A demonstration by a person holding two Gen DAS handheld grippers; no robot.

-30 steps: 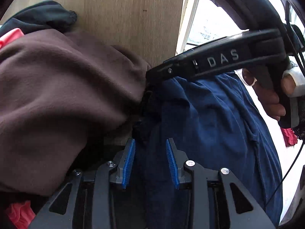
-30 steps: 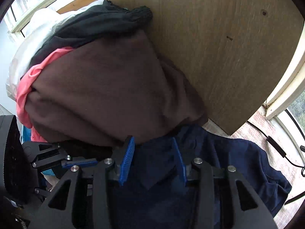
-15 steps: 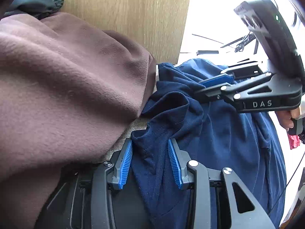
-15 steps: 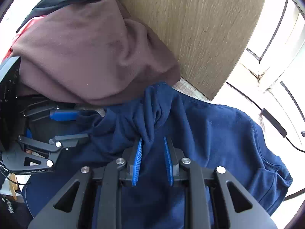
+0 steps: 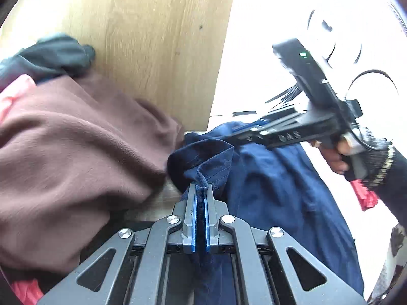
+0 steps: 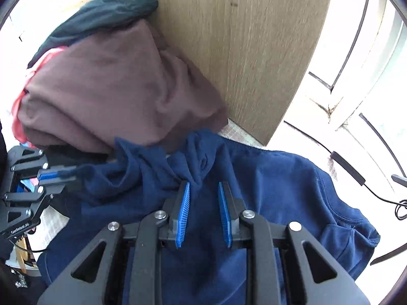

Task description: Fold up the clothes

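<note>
My left gripper (image 5: 200,190) has just snapped closed and pinches a ribbed hem fold of the navy sweatshirt (image 6: 292,190), so I can lift that edge clear of the pile. My right gripper (image 6: 203,195) stands partly spread above a bunched ridge of the same sweatshirt, not pressing it. The sweatshirt lies crumpled at the near table (image 6: 254,50) edge, beside the brown fleece (image 6: 114,89); beyond that, a dark garment (image 6: 106,12).

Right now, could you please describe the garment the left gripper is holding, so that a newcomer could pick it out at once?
Start at the wooden board standing upright behind the clothes. Heaped against it is a brown fleece garment, and beside that lies the navy blue garment, spilling past the board's edge. Unlike the brown, pink and dark grey pieces, its stitched hem is bunched between the shut left gripper.
</note>
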